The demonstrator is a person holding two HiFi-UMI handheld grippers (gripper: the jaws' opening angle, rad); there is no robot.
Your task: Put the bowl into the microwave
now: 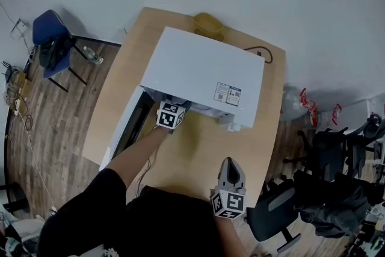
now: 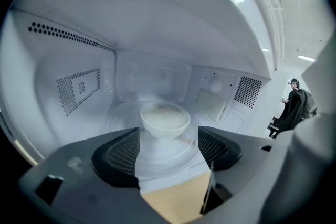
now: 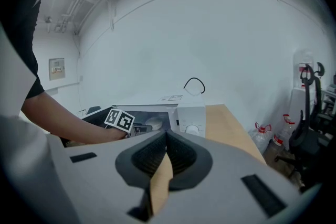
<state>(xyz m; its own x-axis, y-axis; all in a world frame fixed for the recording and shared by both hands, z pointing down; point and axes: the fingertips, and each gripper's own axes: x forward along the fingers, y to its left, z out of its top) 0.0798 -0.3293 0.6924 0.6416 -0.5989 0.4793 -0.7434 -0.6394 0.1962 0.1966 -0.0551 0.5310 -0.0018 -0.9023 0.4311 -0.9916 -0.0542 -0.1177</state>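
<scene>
left gripper view: bowl (image 2: 165,119) sits loose in the microwave (image 2: 79,86), so our left gripper (image 2: 168,136) gapes off it; right gripper (image 3: 166,140) waits aside, pinched empty.

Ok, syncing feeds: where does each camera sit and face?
Head view: on the head, facing down at the microwave; left arm, right gripper show.
Left gripper view: on the left gripper, facing into the microwave; open jaws show.
Right gripper view: on the right gripper, facing the microwave's front; shut jaws show.
Gripper views share the bowl.
</scene>
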